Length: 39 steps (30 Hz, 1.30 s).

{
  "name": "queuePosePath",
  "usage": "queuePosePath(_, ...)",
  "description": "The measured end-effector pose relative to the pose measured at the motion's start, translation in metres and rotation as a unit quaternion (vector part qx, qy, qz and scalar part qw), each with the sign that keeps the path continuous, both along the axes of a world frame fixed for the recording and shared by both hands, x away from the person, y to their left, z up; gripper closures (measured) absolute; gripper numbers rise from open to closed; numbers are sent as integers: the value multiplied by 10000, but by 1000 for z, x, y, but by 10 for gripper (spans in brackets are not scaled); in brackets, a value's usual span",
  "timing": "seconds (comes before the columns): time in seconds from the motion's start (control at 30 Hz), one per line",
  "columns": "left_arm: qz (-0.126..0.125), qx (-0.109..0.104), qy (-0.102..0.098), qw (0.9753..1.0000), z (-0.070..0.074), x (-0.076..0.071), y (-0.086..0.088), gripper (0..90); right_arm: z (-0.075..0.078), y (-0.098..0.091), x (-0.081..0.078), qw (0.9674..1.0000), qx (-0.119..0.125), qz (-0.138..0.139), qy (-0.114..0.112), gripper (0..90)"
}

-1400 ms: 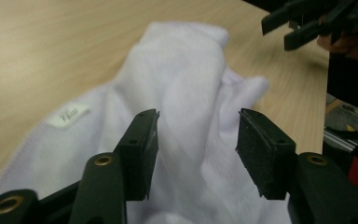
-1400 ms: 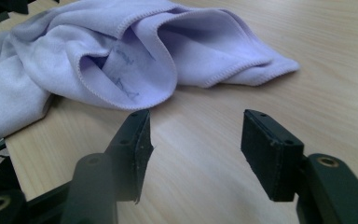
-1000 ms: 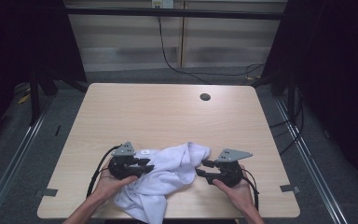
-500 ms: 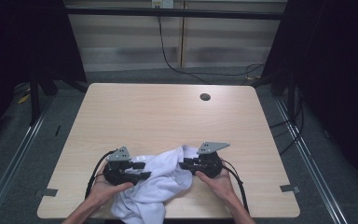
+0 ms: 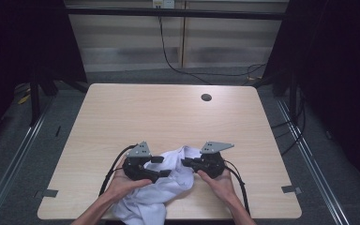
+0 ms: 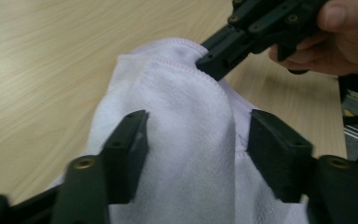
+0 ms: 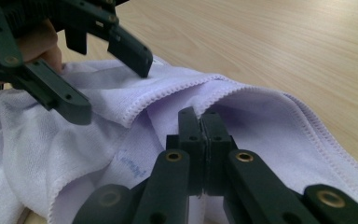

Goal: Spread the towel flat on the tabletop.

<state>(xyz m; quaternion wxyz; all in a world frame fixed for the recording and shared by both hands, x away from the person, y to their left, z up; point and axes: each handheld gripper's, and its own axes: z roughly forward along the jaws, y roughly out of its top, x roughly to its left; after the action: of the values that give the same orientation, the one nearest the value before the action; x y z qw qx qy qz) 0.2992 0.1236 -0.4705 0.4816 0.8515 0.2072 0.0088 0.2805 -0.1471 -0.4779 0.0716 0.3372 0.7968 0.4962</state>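
Two grippers work one white towel (image 5: 161,187), which from the high view lies bunched at the near edge of the table (image 5: 168,117), part of it hanging over; nothing is folded yet. My left gripper (image 6: 193,140) has just been opening, and in its own view its jaws stand apart astride a raised fold without pinching it. My right gripper (image 7: 200,126), in its view, has just closed, jaws together on the towel's hem, so I judge the spreading remains to do.

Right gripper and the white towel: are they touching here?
Touching. The right gripper view shows the right gripper with its jaws shut together, their tips buried in a fold of the white towel.
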Motion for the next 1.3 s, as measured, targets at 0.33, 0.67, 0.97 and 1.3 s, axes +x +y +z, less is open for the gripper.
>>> queuePosePath(0.33, 239, -304, 192, 9991, 2, 11, 21, 859, 3, -5, 0, 9999, 4, -129, -13, 887)
queuePosePath(0.67, 958, -930, 87, 9910, 29, 23, 77, 864, 30, -40, 1, 9973, 155, -651, -316, 889)
queuePosePath(0.97, 1427, -1268, -356, 9810, 73, 34, 111, 868, 86, -65, 13, 9903, 227, -1095, -830, 889)
queuePosePath(1.3, 1916, -1452, -849, 9670, 129, 60, 121, 871, 154, -69, 47, 9808, 102, -1463, -1289, 890)
